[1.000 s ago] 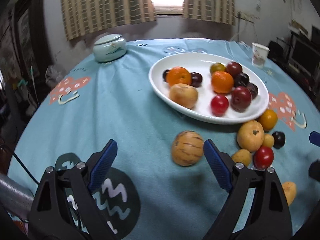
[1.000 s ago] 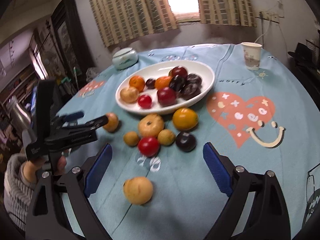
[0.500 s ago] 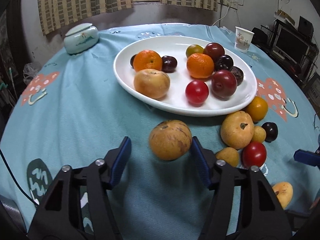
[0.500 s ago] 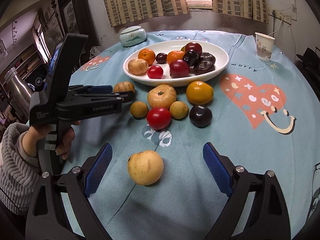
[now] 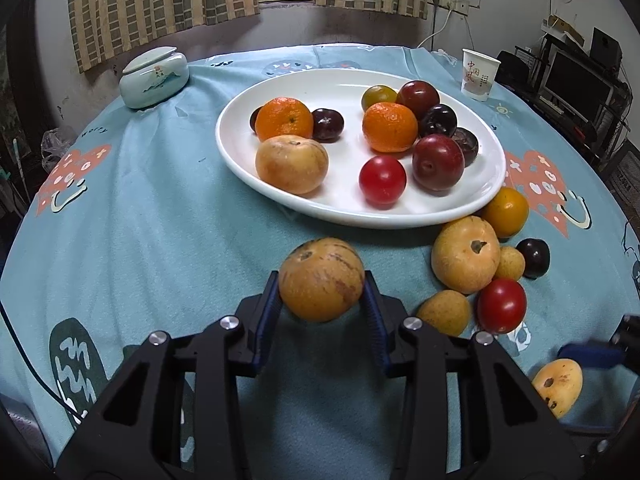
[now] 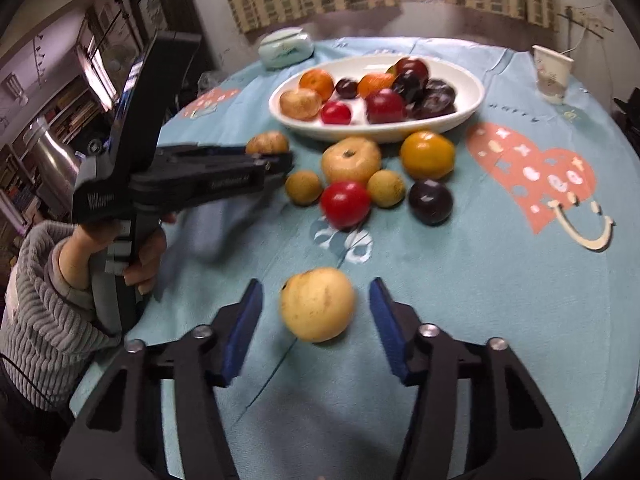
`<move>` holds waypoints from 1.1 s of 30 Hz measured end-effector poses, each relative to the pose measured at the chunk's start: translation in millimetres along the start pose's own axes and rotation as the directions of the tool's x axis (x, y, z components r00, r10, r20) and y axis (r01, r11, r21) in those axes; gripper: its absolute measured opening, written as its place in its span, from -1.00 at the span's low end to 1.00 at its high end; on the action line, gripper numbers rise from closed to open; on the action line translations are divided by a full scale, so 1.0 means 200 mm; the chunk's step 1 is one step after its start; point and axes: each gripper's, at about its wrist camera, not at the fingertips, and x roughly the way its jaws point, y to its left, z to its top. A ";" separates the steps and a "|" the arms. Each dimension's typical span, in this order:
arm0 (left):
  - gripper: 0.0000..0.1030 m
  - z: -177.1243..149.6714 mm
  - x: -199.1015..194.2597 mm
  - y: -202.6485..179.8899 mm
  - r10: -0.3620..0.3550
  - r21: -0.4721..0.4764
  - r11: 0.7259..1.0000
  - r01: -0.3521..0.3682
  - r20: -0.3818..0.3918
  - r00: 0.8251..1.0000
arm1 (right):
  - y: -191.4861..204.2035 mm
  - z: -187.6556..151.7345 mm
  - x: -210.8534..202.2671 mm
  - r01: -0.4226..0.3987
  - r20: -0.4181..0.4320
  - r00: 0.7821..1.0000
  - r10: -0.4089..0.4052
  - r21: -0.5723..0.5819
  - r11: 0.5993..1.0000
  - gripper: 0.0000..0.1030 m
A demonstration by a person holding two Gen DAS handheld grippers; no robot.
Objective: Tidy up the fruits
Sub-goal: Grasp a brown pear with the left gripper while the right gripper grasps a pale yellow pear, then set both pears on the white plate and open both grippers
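My left gripper [image 5: 321,286] is closing, and its blue pads press both sides of a striped orange-brown fruit [image 5: 318,272] on the cloth just before the white plate [image 5: 240,148]. In the right wrist view the left gripper [image 6: 280,158] holds that fruit [image 6: 267,143]. My right gripper [image 6: 316,288] is also closing around a pale yellow fruit [image 6: 317,304], with gaps on both sides. The plate holds several oranges, plums and tomatoes. Loose beside it lie a big yellow fruit [image 5: 466,254], a red tomato [image 5: 501,306] and a dark plum [image 5: 533,258].
A paper cup [image 5: 479,74] stands behind the plate on the right, and a lidded ceramic jar [image 5: 154,78] at the back left. A person's hand in a grey sleeve [image 6: 40,312] grips the left tool at the table's left edge. Shelves and monitors ring the round table.
Both grippers came down and in toward their fruits. The left jaws narrowed until they touched the striped fruit. The right jaws stayed wide, then narrowed around the yellow fruit.
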 end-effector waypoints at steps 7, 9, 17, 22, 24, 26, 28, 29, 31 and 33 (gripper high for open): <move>-0.22 0.00 0.00 0.01 0.005 -0.003 1.000 -0.005 0.000 1.000 | -0.01 -0.01 0.04 -0.022 -0.035 0.999 0.023 0.016 1.000 -0.26; -0.23 -0.01 0.00 0.01 0.003 -0.006 1.000 -0.003 0.001 1.000 | -0.03 -0.01 0.04 -0.037 -0.033 0.999 0.038 0.030 0.999 -0.26; -0.23 0.11 -0.23 0.07 0.057 -0.084 0.995 -0.045 0.153 0.987 | -0.15 0.08 -0.11 0.002 0.114 0.993 -0.015 0.113 0.994 -0.26; -0.23 0.33 -0.28 0.06 0.079 -0.124 0.991 -0.053 0.211 0.974 | -0.23 0.40 -0.27 0.095 0.243 0.962 -0.122 0.120 0.988 -0.26; -0.23 0.40 -0.25 0.04 0.097 -0.137 0.988 -0.068 0.220 0.971 | -0.24 0.52 -0.28 0.142 0.276 0.946 -0.171 0.122 0.982 -0.26; -0.23 0.45 -0.19 0.02 0.085 -0.144 0.988 -0.056 0.207 0.975 | -0.27 0.63 -0.23 0.162 0.295 0.935 -0.194 0.130 0.978 -0.26; -0.23 0.48 -0.09 0.01 0.075 -0.145 0.988 -0.050 0.178 0.981 | -0.32 0.69 -0.13 0.164 0.287 0.937 -0.200 0.145 0.976 -0.26; -0.23 0.49 -0.05 0.01 0.074 -0.143 0.988 -0.051 0.166 0.983 | -0.34 0.72 -0.08 0.169 0.280 0.937 -0.208 0.155 0.973 -0.26; -0.23 0.49 0.03 0.02 0.075 -0.144 0.988 -0.054 0.142 0.987 | -0.40 0.75 0.02 0.178 0.256 0.941 -0.220 0.179 0.968 -0.27; -0.23 0.49 0.09 0.02 0.072 -0.135 0.989 -0.056 0.120 0.990 | -0.44 0.77 0.11 0.185 0.223 0.949 -0.224 0.184 0.965 -0.27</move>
